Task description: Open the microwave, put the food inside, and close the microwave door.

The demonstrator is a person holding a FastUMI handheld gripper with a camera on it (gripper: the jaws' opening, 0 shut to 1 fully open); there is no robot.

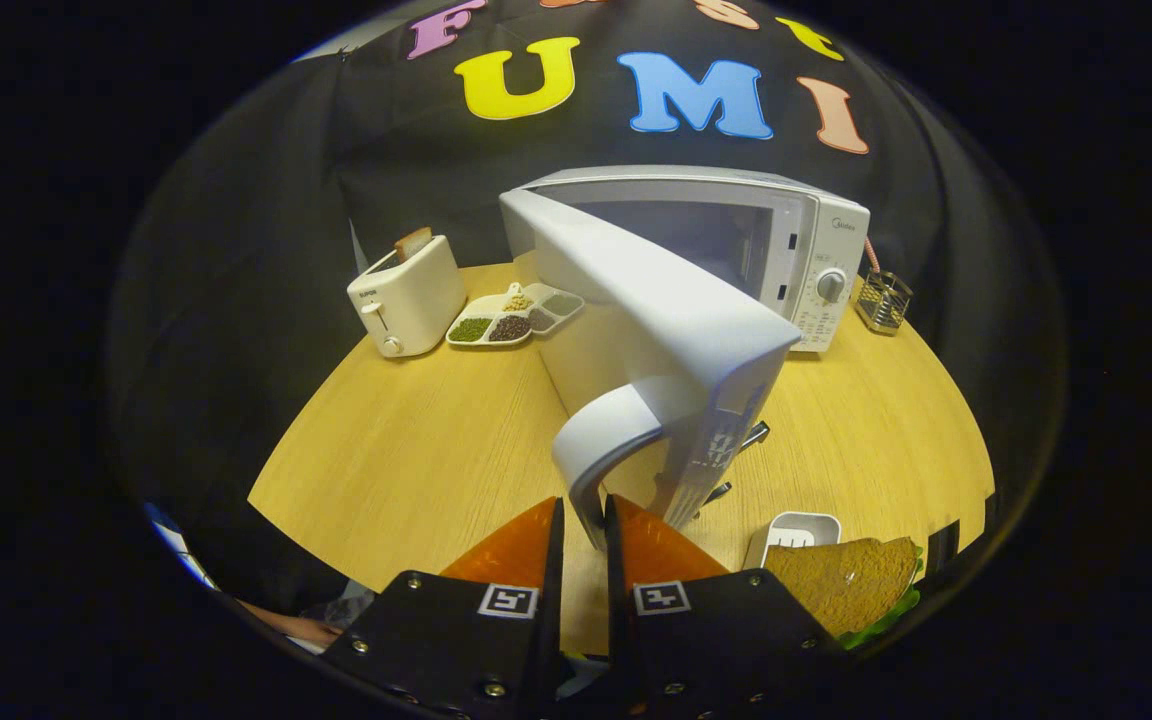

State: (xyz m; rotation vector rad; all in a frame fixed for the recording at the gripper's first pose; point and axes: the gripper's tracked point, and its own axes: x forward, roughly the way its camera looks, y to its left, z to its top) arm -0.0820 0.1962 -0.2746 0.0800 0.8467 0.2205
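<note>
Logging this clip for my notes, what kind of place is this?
Likely a mock kitchen counter in a recording booth: a microwave with its door swung open, a toaster and a sandwich sit on a wooden table. The gripper pinches the door handle.

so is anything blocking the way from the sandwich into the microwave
Yes, partly: the open door swings out toward the gripper, whose fingers close on its handle. It stands between the sandwich, beside the right finger, and the microwave cavity. The opening looks reachable from the door's right side, over bare table.
</note>
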